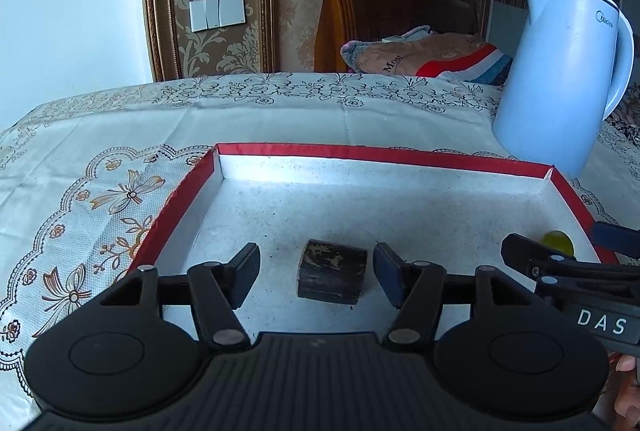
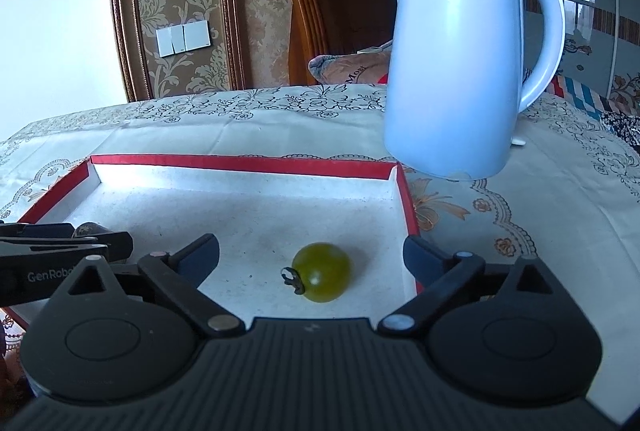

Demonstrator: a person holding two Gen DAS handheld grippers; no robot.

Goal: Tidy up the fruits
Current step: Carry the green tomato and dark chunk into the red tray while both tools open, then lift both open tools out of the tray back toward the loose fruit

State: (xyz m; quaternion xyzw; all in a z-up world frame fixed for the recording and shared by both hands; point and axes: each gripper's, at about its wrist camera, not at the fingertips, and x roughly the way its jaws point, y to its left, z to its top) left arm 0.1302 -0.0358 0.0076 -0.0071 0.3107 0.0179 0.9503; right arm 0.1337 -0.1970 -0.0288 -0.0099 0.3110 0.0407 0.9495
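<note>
Left tongs (image 1: 316, 273): spread, pads clear of the dark chunk on both sides.
Dark chunk (image 1: 331, 274): on the tray floor between the left tongs' fingers, touching neither; a short stub lying on its side, long axis across the gap from pad to pad, cut end facing the left finger.
Tray (image 1: 360, 151): red-rimmed, white inside, under both tongs.
Right tongs (image 2: 312, 257): spread wide, nothing pinched.
Green fruit (image 2: 322, 272): on the tray floor between the right tongs' fingers, apart from both; round, stem pointing toward the left finger.
Kettle (image 2: 452, 71): beyond the tray, ahead and right of the right tongs.
</note>
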